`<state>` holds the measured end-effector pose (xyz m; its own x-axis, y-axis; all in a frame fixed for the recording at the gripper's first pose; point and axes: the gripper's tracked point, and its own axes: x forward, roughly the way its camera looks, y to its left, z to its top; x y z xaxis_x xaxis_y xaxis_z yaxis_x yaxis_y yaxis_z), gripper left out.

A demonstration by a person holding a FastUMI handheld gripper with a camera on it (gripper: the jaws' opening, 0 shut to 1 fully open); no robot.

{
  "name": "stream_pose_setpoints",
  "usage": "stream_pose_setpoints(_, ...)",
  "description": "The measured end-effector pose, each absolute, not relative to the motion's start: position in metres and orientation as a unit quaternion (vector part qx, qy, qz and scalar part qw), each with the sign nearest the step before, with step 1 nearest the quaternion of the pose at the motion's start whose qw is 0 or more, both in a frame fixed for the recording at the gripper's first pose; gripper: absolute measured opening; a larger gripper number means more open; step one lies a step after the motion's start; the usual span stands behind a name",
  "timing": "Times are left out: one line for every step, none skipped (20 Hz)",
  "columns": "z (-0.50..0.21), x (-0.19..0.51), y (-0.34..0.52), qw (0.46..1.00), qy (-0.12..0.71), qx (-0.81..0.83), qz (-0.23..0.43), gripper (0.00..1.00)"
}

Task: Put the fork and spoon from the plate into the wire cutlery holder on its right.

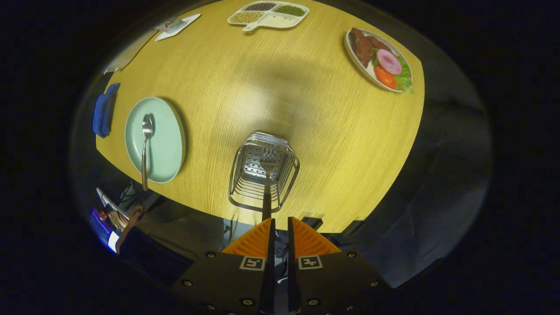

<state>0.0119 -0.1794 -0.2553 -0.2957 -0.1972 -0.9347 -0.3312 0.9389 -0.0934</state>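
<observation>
The wire cutlery holder stands on the yellow wooden table, just ahead of my fingertips. A fork hangs head-down inside it, its tines near the perforated bottom. Its handle rises over the near rim and ends behind my left fingertip. My gripper hovers above the holder's near side, fingers close together with a narrow gap. Whether they press on the handle is hidden. The spoon lies on the pale green plate, left of the holder, its handle sticking out over the plate's near rim.
A blue cloth lies left of the green plate at the table's edge. Far across the table are a divided tray of grains, a plate of food and a card. The table's near edge runs just behind the holder.
</observation>
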Motion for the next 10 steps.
stream_pose_setpoints(-0.248, 0.011, -0.174, 0.585, 0.794, -0.153, 0.062, 0.13)
stream_pose_setpoints(-0.242, 0.008, -0.166, 0.597, 0.787, -0.142, 0.064, 0.13)
stream_pose_setpoints(-0.236, 0.006, -0.161, 0.609, 0.779, -0.133, 0.065, 0.13)
stream_pose_setpoints(-0.232, 0.002, -0.155, 0.619, 0.772, -0.128, 0.070, 0.13)
stream_pose_setpoints(-0.228, -0.003, -0.151, 0.626, 0.765, -0.130, 0.074, 0.13)
stream_pose_setpoints(-0.225, -0.009, -0.144, 0.635, 0.758, -0.128, 0.077, 0.13)
stream_pose_setpoints(-0.223, -0.016, -0.135, 0.642, 0.753, -0.121, 0.080, 0.13)
stream_pose_setpoints(-0.222, -0.024, -0.127, 0.650, 0.747, -0.112, 0.081, 0.13)
stream_pose_setpoints(-0.223, -0.030, -0.118, 0.657, 0.741, -0.109, 0.082, 0.13)
stream_pose_setpoints(-0.224, -0.036, -0.108, 0.663, 0.736, -0.105, 0.085, 0.13)
